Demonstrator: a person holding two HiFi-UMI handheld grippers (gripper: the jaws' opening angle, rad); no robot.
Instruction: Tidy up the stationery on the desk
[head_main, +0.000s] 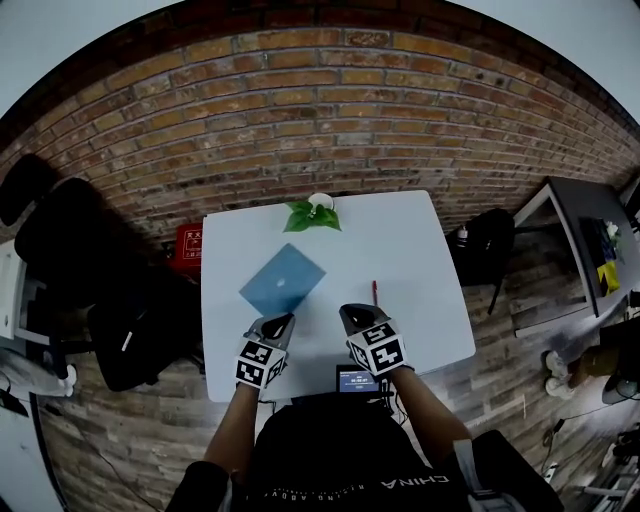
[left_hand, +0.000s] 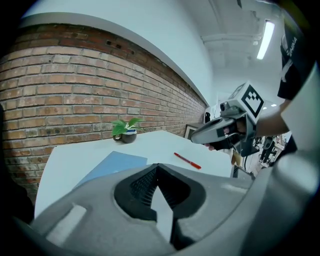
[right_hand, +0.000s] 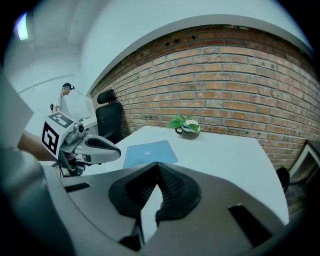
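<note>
Red pen (head_main: 374, 292) near R tongs (head_main: 351, 312) — blue folder (head_main: 283, 280) near L tongs (head_main: 284, 320)

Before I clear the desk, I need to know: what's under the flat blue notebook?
The flat blue notebook lies flat on the white tabletop, which shows all around it. Anything beneath it is covered and cannot be seen.

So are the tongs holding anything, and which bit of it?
Nothing is held. The left tongs and right tongs are both shut and empty; the red pen and blue folder lie untouched on the white desk.
</note>
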